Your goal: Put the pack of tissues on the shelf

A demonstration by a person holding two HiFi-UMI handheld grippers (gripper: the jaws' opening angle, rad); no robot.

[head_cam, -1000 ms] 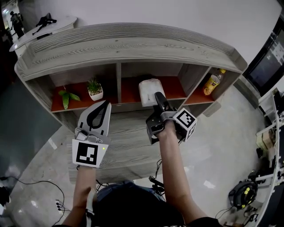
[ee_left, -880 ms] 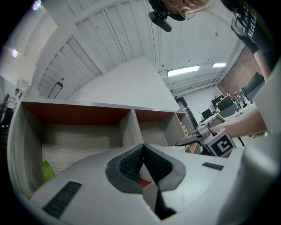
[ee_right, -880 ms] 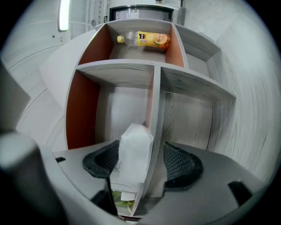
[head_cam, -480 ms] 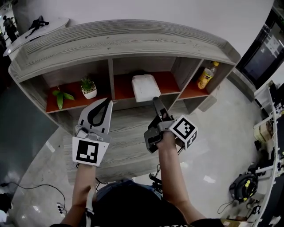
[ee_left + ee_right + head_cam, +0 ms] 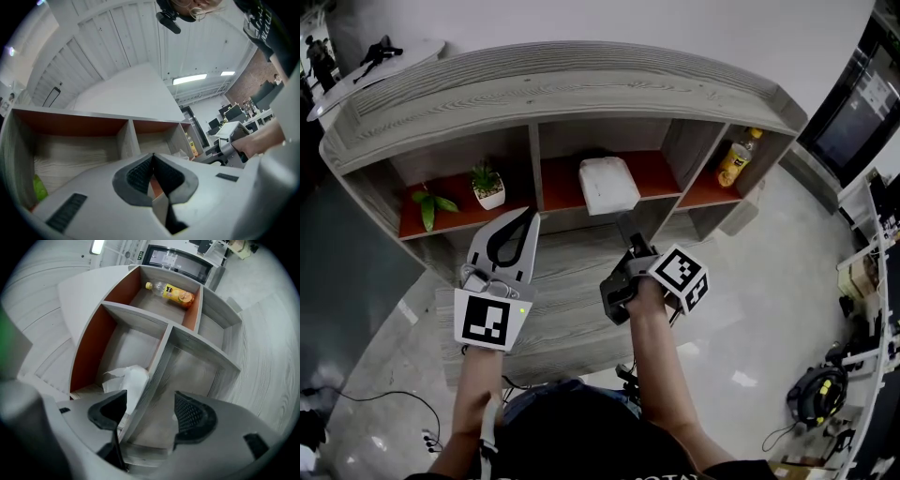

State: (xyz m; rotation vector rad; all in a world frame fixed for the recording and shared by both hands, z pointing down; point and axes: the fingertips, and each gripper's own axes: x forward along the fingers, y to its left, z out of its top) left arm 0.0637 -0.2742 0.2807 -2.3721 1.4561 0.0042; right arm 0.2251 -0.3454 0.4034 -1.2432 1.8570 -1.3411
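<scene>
The white pack of tissues (image 5: pixel 607 185) lies in the middle compartment of the grey wooden shelf (image 5: pixel 553 89), against its red back panel. My right gripper (image 5: pixel 625 228) hangs in front of and below that compartment, apart from the pack. In the right gripper view this gripper (image 5: pixel 150 411) stands open and empty, with the pack of tissues (image 5: pixel 129 383) beyond its left jaw behind a shelf divider. My left gripper (image 5: pixel 525 217) hovers before the left compartment. In the left gripper view its jaws (image 5: pixel 152 161) meet with nothing between them.
A small potted plant (image 5: pixel 487 185) and a green leafy sprig (image 5: pixel 428 203) occupy the left compartment. A yellow bottle (image 5: pixel 733 161) stands in the right one. A low wooden ledge (image 5: pixel 562 300) runs under my grippers. Cables (image 5: pixel 356 398) trail on the floor at left.
My right gripper has drawn back from the pack of tissues, which stays in the middle compartment. The left gripper has hardly moved.
</scene>
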